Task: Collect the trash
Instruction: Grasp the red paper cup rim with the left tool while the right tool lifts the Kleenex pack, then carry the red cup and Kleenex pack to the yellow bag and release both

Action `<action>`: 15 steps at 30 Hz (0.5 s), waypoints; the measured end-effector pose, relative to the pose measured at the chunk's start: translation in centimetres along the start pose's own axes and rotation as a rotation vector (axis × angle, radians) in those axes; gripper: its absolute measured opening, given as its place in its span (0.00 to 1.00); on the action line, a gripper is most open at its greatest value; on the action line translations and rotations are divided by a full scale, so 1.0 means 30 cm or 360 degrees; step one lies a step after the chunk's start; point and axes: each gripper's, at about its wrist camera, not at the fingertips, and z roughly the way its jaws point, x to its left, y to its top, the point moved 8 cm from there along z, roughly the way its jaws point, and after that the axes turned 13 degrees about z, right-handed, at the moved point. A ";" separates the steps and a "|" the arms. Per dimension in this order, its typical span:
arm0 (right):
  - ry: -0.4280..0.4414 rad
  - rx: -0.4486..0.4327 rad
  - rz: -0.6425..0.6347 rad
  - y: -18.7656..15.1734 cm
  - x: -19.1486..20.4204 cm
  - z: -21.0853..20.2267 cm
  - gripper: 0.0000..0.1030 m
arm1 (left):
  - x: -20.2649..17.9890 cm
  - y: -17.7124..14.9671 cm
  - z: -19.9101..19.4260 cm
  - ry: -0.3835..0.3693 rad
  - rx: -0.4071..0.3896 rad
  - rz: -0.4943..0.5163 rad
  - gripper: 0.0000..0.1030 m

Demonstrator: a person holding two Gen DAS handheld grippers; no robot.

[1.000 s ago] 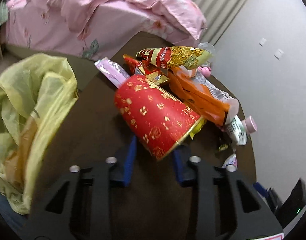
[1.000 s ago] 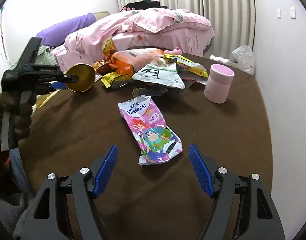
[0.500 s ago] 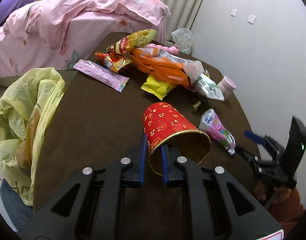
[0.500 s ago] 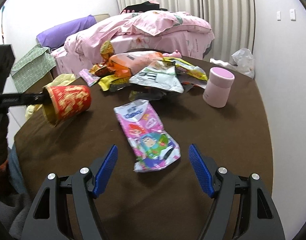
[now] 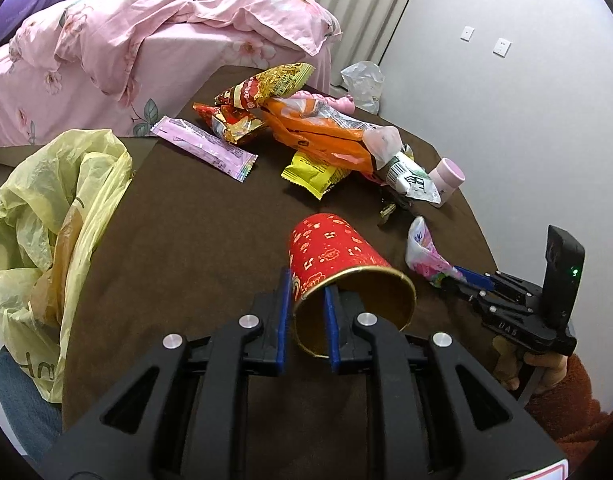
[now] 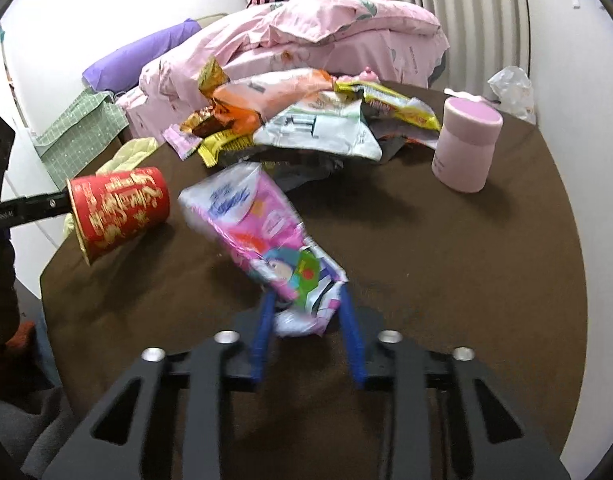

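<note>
— What have I got in the left gripper (image 5: pixel 305 320)?

— From my seat, its blue fingers (image 5: pixel 283 316) pinch the rim wall of the red paper cup (image 5: pixel 338 264), one inside the gold mouth and one outside. The cup is tipped on its side, above the brown table (image 5: pixel 178 240). The yellow trash bag (image 5: pixel 46 216) hangs open at the table's left edge, near the cup but apart from it.

— And the right gripper (image 6: pixel 306 312)?

— Its jaws are closed in on the near end of the pink tissue pack (image 6: pixel 262 236), which slants up off the table (that view is blurred, so I cannot tell how firm the grip is). In the left wrist view the pack sticks out past the gripper's tips.

— The rest of the trash?

— A wrapper pile (image 5: pixel 306 136) lies at the table's far side, with a pink lidded jar (image 6: pixel 466 146) upright just beside it and a pink sachet (image 5: pixel 204 148) flat near the bag.
</note>
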 end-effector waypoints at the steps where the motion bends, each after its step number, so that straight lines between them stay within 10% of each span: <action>1: -0.0004 -0.0003 0.0003 0.001 0.001 -0.004 0.22 | 0.000 0.000 -0.001 0.0000 -0.0003 0.0001 0.19; 15: -0.0048 -0.0016 0.0005 0.009 0.022 -0.034 0.21 | -0.011 -0.028 -0.019 0.0009 0.0004 0.0061 0.31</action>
